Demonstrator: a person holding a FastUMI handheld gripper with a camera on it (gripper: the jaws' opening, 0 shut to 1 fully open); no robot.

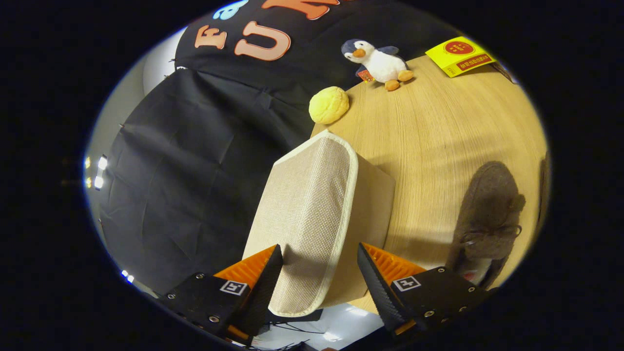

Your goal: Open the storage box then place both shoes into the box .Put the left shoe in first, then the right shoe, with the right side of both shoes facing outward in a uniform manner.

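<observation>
I am holding my tool with its two orange-and-black fingers spread wide, and the beige woven fabric lid of the storage box is lying in the gap between them; neither finger is visibly pressing on it, so I am gripping nothing. The tan fabric storage box is sitting at the near edge of the pale wooden worktop, its side wall showing just to the right of the lid. Beyond the box, a round yellow bun-shaped soft toy is resting at the worktop's edge, with a small white-and-grey plush penguin farther back and a flat yellow packet with a red label lying beyond that. Right of my right finger, a brown suede laced shoe is lying on the worktop, well apart from the box.
</observation>
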